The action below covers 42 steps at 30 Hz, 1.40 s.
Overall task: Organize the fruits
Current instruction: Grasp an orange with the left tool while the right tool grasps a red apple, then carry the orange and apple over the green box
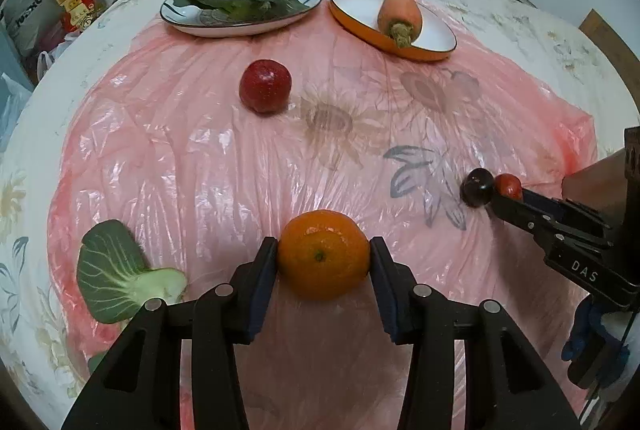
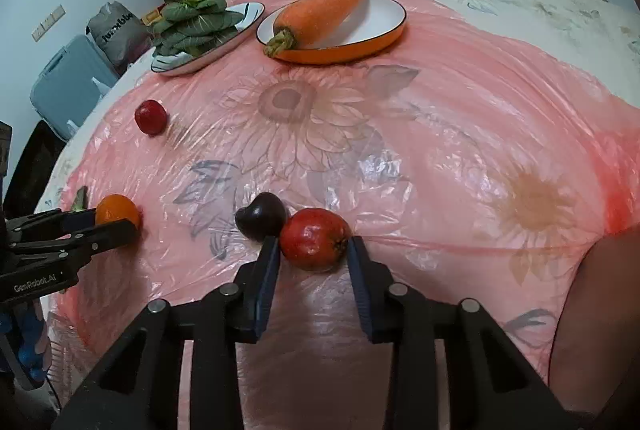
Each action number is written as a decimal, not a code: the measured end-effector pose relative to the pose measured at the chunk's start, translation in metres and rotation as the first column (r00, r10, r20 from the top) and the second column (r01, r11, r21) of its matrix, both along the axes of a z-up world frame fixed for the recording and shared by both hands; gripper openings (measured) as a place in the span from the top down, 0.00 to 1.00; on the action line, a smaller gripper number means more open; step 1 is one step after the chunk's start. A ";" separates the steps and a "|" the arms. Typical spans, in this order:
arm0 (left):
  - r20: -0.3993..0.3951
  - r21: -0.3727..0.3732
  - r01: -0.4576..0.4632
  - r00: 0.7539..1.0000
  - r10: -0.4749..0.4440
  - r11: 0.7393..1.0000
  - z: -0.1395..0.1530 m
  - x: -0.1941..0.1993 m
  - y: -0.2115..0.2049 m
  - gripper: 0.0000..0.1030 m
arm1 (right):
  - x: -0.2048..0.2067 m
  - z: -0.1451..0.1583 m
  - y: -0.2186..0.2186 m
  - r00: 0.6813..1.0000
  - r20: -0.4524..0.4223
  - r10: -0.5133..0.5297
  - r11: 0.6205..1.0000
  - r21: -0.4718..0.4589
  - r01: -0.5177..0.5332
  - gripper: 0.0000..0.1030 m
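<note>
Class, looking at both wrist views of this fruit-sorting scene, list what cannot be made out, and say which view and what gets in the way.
- Left wrist view: the small red fruit is mostly hidden behind the right gripper and the dark fruit.
- Right wrist view: the orange is partly covered by the left gripper; the loose green leaf shows only a tip.
- Both views: the undersides of the fruits, against the pink plastic sheet.
</note>
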<state>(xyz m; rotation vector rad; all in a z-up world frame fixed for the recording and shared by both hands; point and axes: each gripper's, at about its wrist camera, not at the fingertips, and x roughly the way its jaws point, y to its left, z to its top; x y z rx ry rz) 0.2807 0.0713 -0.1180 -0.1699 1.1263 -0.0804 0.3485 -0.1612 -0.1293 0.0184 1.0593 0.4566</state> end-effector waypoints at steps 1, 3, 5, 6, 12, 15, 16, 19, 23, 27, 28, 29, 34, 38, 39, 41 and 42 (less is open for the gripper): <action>0.002 0.001 -0.002 1.000 0.002 1.000 0.001 0.000 0.000 0.61 | -0.001 0.001 0.000 1.000 0.001 0.001 1.000 0.001 -0.001 0.70; 0.006 0.001 -0.004 1.000 0.004 1.000 0.004 -0.001 0.001 0.61 | -0.002 0.002 0.000 1.000 0.002 0.004 1.000 0.005 -0.004 0.70; 0.010 0.005 -0.004 1.000 0.004 1.000 0.006 -0.003 0.001 0.61 | -0.003 0.004 -0.001 1.000 0.006 0.003 1.000 0.009 -0.003 0.70; 0.013 0.007 -0.004 1.000 0.004 1.000 0.007 -0.004 0.002 0.61 | -0.003 0.005 -0.001 1.000 0.009 0.002 1.000 0.013 -0.002 0.70; 0.021 0.018 -0.007 1.000 0.007 1.000 0.010 -0.010 0.001 0.61 | -0.012 0.014 -0.001 0.999 0.032 -0.001 1.000 0.027 0.000 0.70; 0.022 0.024 -0.007 1.000 0.007 1.000 0.010 -0.014 -0.001 0.61 | -0.022 0.020 -0.004 0.999 0.041 -0.013 0.999 0.042 0.011 0.70; 0.022 0.025 -0.007 1.000 0.007 1.000 0.011 -0.015 -0.002 0.61 | -0.025 0.022 -0.005 0.999 0.044 -0.015 0.999 0.043 0.013 0.70; 0.028 0.036 -0.007 1.000 0.006 0.999 0.014 -0.020 -0.005 0.61 | -0.041 0.028 -0.008 0.998 0.049 -0.033 0.998 0.055 0.030 0.70; 0.040 0.056 0.006 0.999 -0.008 0.998 0.019 -0.029 -0.014 0.61 | -0.063 0.033 -0.012 0.997 0.050 -0.062 0.996 0.064 0.059 0.70; 0.048 0.068 0.038 0.998 -0.042 0.997 0.024 -0.039 -0.027 0.61 | -0.091 0.037 -0.019 0.994 0.042 -0.101 0.992 0.083 0.097 0.70; 0.050 0.070 0.047 0.997 -0.050 0.996 0.026 -0.042 -0.031 0.61 | -0.096 0.037 -0.020 0.993 0.038 -0.109 0.991 0.087 0.105 0.70; 0.052 0.074 0.058 0.997 -0.062 0.996 0.028 -0.045 -0.036 0.61 | -0.103 0.037 -0.023 0.992 0.033 -0.119 0.989 0.094 0.115 0.70; 0.055 0.083 0.112 0.992 -0.116 0.990 0.035 -0.060 -0.059 0.61 | -0.133 0.039 -0.035 0.989 0.017 -0.147 0.984 0.108 0.144 0.70; 0.055 0.088 0.162 0.984 -0.168 0.983 0.041 -0.071 -0.081 0.61 | -0.154 0.043 -0.050 0.985 0.010 -0.175 0.979 0.109 0.173 0.70; 0.056 0.089 0.177 0.982 -0.182 0.980 0.042 -0.073 -0.088 0.61 | -0.158 0.044 -0.054 0.983 0.008 -0.183 0.977 0.111 0.181 0.70; 0.057 0.092 0.201 0.977 -0.206 0.975 0.045 -0.077 -0.099 0.61 | -0.167 0.045 -0.064 0.981 0.005 -0.196 0.975 0.105 0.194 0.70; 0.056 0.093 0.215 0.974 -0.220 0.972 0.046 -0.079 -0.106 0.61 | -0.171 0.045 -0.069 0.979 0.001 -0.205 0.974 0.102 0.204 0.70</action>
